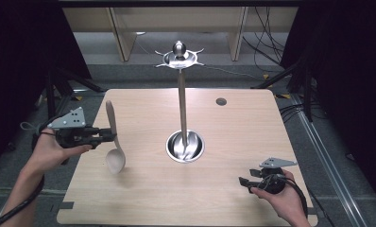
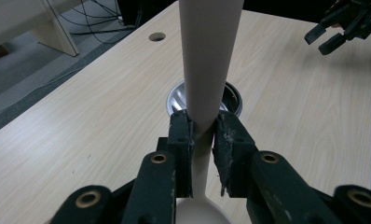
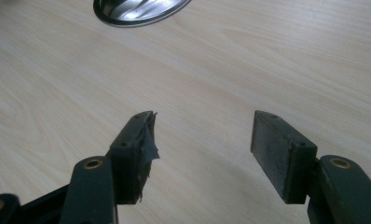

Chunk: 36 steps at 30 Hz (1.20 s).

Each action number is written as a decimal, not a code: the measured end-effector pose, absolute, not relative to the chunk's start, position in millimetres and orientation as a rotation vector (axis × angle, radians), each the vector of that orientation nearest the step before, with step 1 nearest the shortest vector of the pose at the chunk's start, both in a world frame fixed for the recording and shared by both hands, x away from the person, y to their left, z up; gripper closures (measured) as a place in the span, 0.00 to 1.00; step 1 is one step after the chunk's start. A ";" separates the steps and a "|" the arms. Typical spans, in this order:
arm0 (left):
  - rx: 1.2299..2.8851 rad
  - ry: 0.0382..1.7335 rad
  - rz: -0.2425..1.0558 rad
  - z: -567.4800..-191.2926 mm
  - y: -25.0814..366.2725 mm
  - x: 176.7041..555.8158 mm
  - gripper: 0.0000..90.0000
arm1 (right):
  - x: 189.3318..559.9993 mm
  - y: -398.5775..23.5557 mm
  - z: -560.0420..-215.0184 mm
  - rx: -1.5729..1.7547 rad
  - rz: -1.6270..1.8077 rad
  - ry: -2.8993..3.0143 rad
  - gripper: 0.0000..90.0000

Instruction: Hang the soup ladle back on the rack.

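Observation:
A beige spoon (image 1: 113,142) hangs upright over the table's left side, bowl down and handle up. My left gripper (image 1: 111,136) is shut on its neck just above the bowl. In the left gripper view the handle (image 2: 207,60) rises between the two black pads (image 2: 181,140), which press on it from both sides. A metal utensil stand (image 1: 182,109) with a round base (image 1: 185,146) and hooked top ring stands at the table's centre, to the right of the spoon. My right gripper (image 1: 243,183) rests open at the front right, nothing between its jaws (image 3: 202,140).
The light wooden table (image 1: 233,127) has a small round cable hole (image 1: 221,101) at the back right. Shelving legs and loose cables lie on the floor beyond the far edge. Dark curtains flank both sides.

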<state>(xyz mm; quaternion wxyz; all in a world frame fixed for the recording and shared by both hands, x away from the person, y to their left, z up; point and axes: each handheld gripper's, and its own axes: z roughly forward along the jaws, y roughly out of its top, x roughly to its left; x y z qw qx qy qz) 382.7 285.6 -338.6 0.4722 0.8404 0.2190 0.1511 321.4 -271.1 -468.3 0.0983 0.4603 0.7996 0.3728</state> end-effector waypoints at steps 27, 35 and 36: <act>1.983 0.421 0.264 -325.4 276.3 419.2 0.85 | 321.3 -271.1 -468.3 1.349 1.097 2.360 0.45; 1.976 0.411 0.260 -319.2 272.5 427.4 0.85 | 321.2 -270.9 -468.3 1.349 1.094 2.356 0.45; 1.979 0.396 0.263 -317.8 272.1 428.9 0.85 | 321.2 -271.0 -468.3 1.349 1.094 2.356 0.45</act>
